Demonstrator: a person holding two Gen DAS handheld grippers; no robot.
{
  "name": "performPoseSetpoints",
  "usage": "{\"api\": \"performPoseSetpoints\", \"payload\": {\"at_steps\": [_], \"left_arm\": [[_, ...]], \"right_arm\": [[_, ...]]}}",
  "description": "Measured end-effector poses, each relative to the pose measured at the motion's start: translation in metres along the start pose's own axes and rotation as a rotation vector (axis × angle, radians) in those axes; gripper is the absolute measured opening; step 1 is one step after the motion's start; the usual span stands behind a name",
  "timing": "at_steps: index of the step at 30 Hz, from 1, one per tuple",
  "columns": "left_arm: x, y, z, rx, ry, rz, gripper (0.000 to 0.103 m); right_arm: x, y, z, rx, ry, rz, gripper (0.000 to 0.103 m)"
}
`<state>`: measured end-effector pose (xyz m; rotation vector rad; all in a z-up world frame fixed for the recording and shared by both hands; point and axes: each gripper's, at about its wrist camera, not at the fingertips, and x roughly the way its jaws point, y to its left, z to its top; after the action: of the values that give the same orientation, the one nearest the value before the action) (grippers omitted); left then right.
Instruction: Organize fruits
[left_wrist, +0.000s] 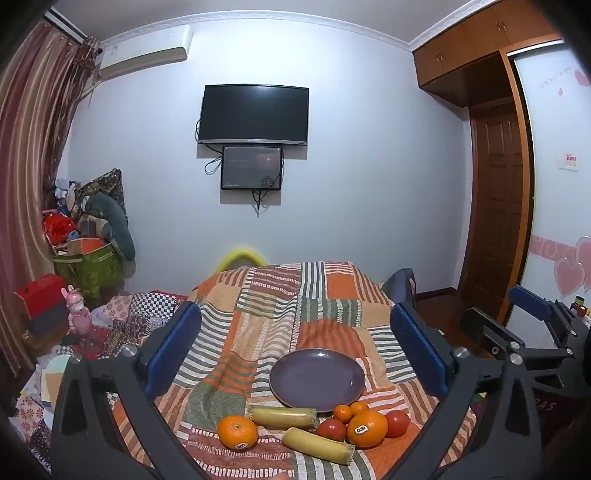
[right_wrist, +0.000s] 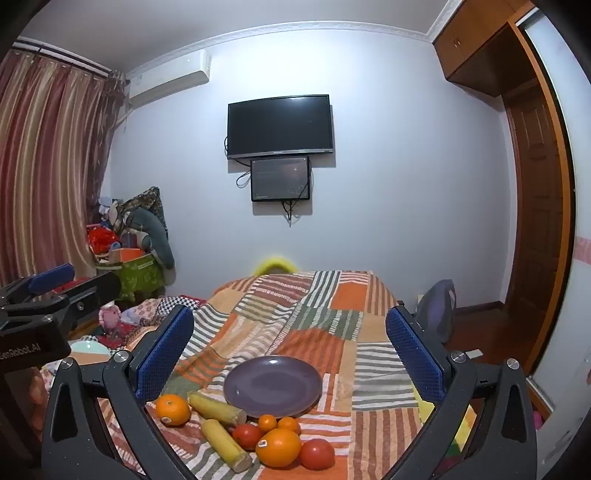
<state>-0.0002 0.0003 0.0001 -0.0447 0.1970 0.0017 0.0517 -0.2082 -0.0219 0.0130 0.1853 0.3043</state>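
An empty purple plate lies on a striped patchwork cloth. In front of it lie two yellow corn cobs, two large oranges, two small mandarins, and two tomatoes. My left gripper is open and empty, held above the fruits. My right gripper is open and empty, above the plate. The right gripper shows at the right of the left wrist view.
A pile of bags and boxes stands in the left corner by the curtain. A TV hangs on the far wall. A wooden door and wardrobe are at the right. Patterned bedding lies left of the cloth.
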Motion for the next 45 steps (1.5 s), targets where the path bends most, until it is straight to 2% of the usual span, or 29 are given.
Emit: {"api": "performPoseSetpoints", "payload": {"at_steps": [15, 45], "left_arm": [[0.001, -0.001, -0.006, -0.008, 0.0, 0.003, 0.103], [0.003, -0.002, -0.003, -0.003, 0.01, -0.023, 0.103]], "right_arm": [[-0.008, 0.0, 0.009, 0.001, -0.003, -0.003, 0.103], [-0.006, -0.002, 0.005, 0.012, -0.01, 0.0, 0.103]]}}
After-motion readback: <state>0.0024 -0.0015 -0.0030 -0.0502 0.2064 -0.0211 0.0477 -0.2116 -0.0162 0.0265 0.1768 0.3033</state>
